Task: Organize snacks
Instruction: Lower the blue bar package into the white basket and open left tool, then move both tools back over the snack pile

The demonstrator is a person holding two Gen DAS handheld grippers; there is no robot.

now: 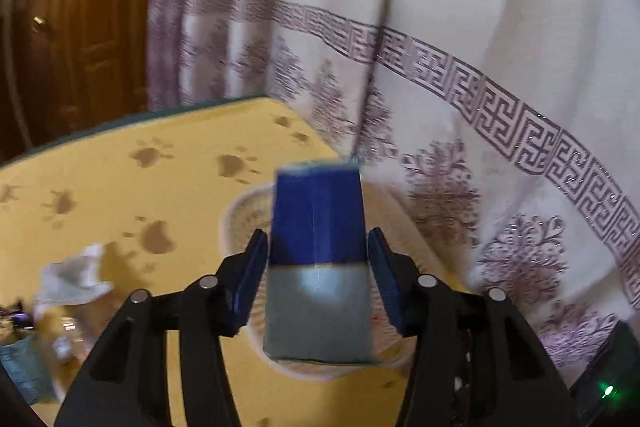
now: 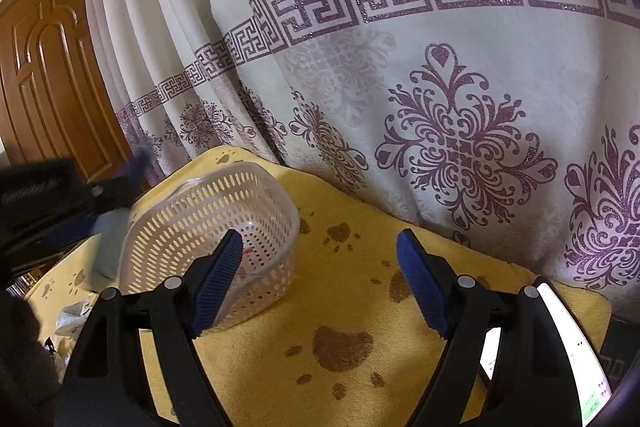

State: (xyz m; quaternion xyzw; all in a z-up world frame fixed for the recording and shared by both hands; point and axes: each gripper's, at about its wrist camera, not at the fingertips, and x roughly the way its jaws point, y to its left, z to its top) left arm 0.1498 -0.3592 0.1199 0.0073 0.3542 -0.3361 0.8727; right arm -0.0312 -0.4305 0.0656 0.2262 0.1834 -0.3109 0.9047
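Between the pads of my left hand-held gripper point(image 1: 318, 269) sits a blue-and-grey snack packet point(image 1: 318, 263), over the white perforated plastic basket point(image 2: 208, 227). Small gaps show on both sides, so I judge the pinch loose: it could slip and miss the rim. My right hand-held gripper point(image 2: 320, 283) hangs spread and empty. Yellow paw-print bench point(image 2: 360, 307) lies open; the patterned curtain point(image 2: 400, 87) crowds its far edge.
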